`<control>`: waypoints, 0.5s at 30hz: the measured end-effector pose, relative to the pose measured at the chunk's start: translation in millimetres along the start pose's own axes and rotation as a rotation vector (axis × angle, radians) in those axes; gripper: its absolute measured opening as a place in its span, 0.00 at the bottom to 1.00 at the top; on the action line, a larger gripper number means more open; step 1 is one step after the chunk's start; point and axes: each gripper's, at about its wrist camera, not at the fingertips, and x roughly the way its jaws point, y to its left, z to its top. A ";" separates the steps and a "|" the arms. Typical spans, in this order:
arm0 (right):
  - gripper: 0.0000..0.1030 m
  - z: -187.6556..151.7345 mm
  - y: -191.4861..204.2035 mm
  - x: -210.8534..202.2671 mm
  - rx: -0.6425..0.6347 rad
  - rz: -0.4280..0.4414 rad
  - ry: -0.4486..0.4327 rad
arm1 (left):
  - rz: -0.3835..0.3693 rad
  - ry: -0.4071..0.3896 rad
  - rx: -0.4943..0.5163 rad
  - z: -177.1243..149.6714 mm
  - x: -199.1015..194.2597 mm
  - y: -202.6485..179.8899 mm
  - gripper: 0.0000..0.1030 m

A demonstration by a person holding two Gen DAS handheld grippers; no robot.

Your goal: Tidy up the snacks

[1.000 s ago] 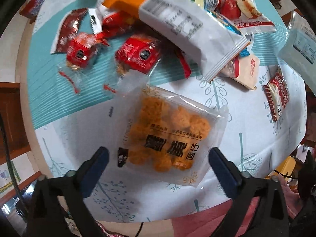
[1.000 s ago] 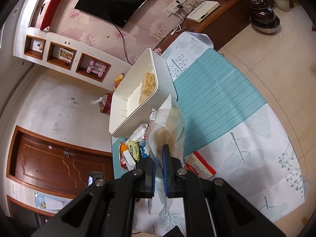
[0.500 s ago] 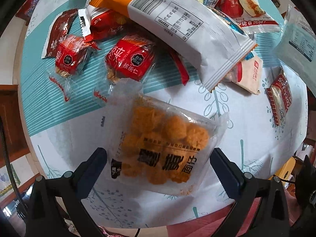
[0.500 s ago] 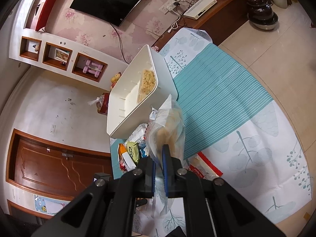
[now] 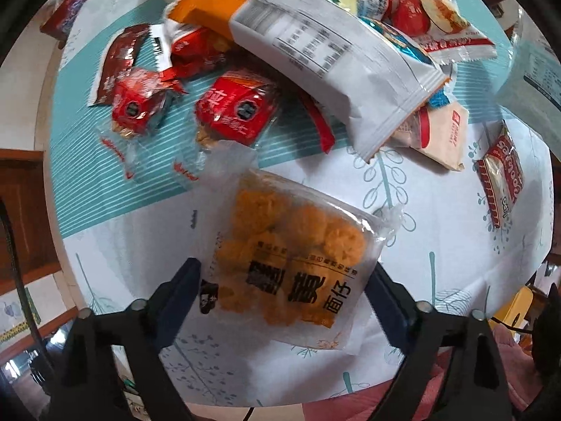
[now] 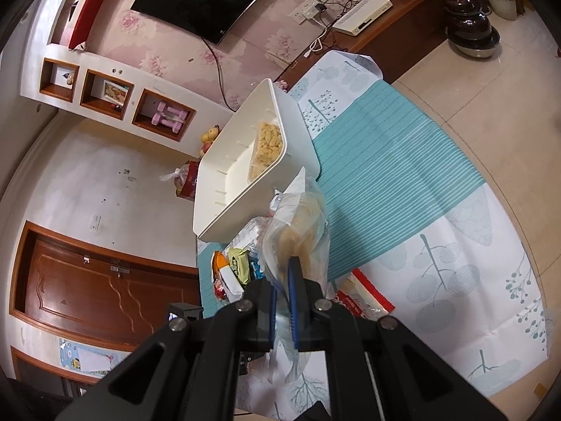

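A clear packet of orange puffs [image 5: 294, 245] with black lettering lies flat on the white-and-teal tablecloth [image 5: 133, 242]. My left gripper [image 5: 284, 284] points straight down over it, one finger on each side of the packet. Its jaws are closing and the pads stand at the packet's edges without squeezing it. In the right wrist view my right gripper [image 6: 282, 280] is shut on a clear packet of pale snacks [image 6: 301, 221], held up above the table. Beyond it stands a white bin [image 6: 224, 189] with a packet of yellow snacks [image 6: 268, 144] inside.
A heap of snacks lies just beyond the orange packet: a big white-and-orange bag [image 5: 333, 70], two red packets [image 5: 238, 112] [image 5: 136, 105], and a red-and-white packet [image 5: 501, 179] to the right. The round table's edge runs close on the left and below.
The left gripper's fingers have drawn inward to the sides of the orange packet, which now fills more of the view. The right gripper still holds its packet in the same place.
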 end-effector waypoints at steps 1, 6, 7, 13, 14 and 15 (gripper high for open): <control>0.06 0.0 1.2 -0.3 -0.006 0.004 0.001 | -0.007 -0.003 -0.007 -0.9 -1.3 0.5 0.83; 0.06 2.0 9.1 -3.2 -0.038 0.027 0.005 | -0.023 -0.001 -0.028 -7.8 -10.1 2.8 0.77; 0.06 2.4 11.3 -3.9 -0.045 0.032 0.006 | -0.031 0.005 -0.033 -8.9 -12.2 6.1 0.77; 0.06 4.7 27.0 -8.2 -0.097 0.058 0.003 | -0.015 0.013 -0.011 -17.1 -30.9 2.6 0.76; 0.06 5.8 30.3 -8.4 -0.106 0.062 0.001 | -0.022 0.008 -0.011 -18.7 -37.4 3.2 0.76; 0.06 6.4 32.5 -9.0 -0.111 0.066 -0.001 | -0.026 0.000 -0.007 -20.0 -44.3 3.9 0.76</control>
